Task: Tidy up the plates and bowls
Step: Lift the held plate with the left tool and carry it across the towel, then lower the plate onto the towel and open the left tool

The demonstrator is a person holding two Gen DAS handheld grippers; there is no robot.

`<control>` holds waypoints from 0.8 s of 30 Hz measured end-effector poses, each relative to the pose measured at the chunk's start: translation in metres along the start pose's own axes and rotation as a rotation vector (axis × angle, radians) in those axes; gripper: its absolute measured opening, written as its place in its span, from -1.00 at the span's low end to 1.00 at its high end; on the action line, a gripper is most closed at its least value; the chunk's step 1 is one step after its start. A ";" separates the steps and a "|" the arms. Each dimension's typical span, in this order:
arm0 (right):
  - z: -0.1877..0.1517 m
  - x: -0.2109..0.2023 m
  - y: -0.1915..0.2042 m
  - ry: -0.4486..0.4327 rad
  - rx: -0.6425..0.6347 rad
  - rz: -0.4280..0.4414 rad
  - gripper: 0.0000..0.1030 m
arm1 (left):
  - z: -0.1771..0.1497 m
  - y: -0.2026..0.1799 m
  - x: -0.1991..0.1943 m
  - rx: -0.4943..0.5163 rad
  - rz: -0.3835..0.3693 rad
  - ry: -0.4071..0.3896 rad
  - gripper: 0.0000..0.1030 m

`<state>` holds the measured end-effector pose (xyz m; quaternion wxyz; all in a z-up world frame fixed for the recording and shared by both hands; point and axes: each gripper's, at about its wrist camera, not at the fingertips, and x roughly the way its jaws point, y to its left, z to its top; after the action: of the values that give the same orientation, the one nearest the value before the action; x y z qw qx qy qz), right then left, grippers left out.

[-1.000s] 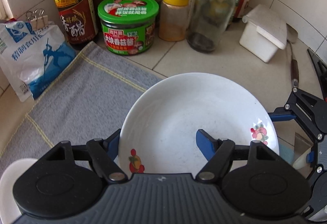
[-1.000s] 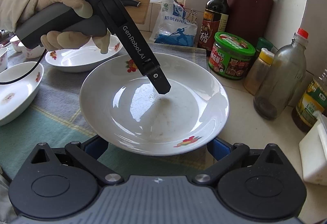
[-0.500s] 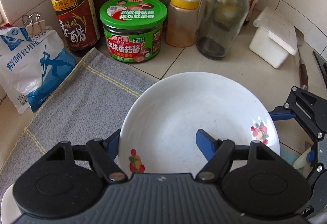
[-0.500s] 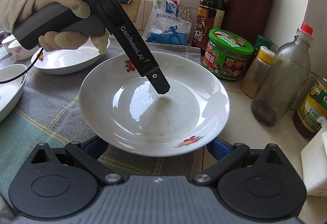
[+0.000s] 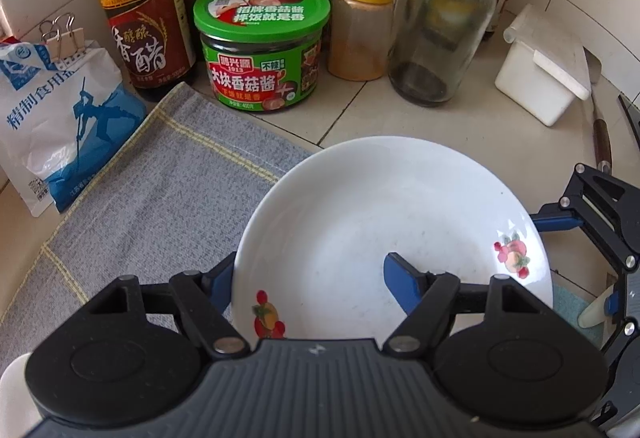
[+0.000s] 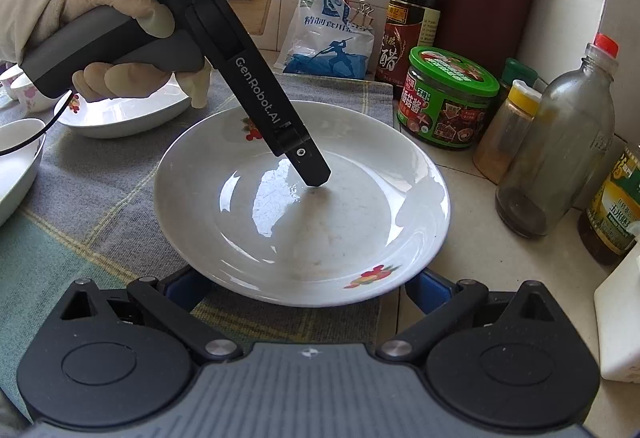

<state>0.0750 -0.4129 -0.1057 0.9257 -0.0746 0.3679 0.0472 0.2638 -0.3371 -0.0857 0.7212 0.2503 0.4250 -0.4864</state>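
Gripping the white plate [image 6: 300, 214] from two sides, we've got it hovering low, half over the grey checked cloth [image 5: 152, 194] and half over the tiled counter [image 5: 472, 122]. Our left gripper [image 5: 308, 280] is pinching the plate's near rim: one blue finger sits inside the dish, the other is tucked under the outer edge, so the wall of the plate is clamped between them. From the right wrist view we see that inner finger slanting down into the plate's well, tip touching the glaze, with the gloved hand [image 6: 116, 38] wrapped round the handle up and to the plate's left.

Our right gripper [image 6: 304, 288] comes in low from the opposite rim, by the flower print. Its blue fingers spread wide apart, poking out beneath the plate's edge on either side, so it looks like a cradle rather than a pinch. Whether they actually touch the underside, we cannot tell.

Why both? Our guess: a shallow, slick plate tips easily on a single rim pinch, so the second tool steadies it.

Beyond the plate stand the green-lidded jar [image 5: 262, 46], the vinegar bottle [image 5: 140, 10] and the glass bottle [image 5: 440, 22]. Another plate [image 6: 124, 114] waits to the left of ours on the cloth — a likely stacking spot.
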 end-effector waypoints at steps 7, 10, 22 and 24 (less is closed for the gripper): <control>-0.001 -0.001 0.003 0.008 -0.008 0.006 1.00 | -0.004 -0.003 -0.004 -0.008 0.000 0.004 0.45; -0.001 0.000 0.002 0.009 -0.010 0.008 1.00 | -0.006 -0.003 -0.005 -0.005 -0.002 0.002 0.45; -0.004 -0.003 0.004 0.016 0.004 0.012 1.00 | -0.007 -0.006 -0.006 0.000 -0.004 -0.007 0.53; -0.004 -0.003 0.004 0.019 0.003 0.010 1.00 | -0.009 -0.009 -0.007 0.006 0.006 -0.013 0.56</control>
<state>0.0695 -0.4102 -0.1066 0.9219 -0.0718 0.3773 0.0504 0.2515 -0.3305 -0.0842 0.7249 0.2504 0.4180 -0.4870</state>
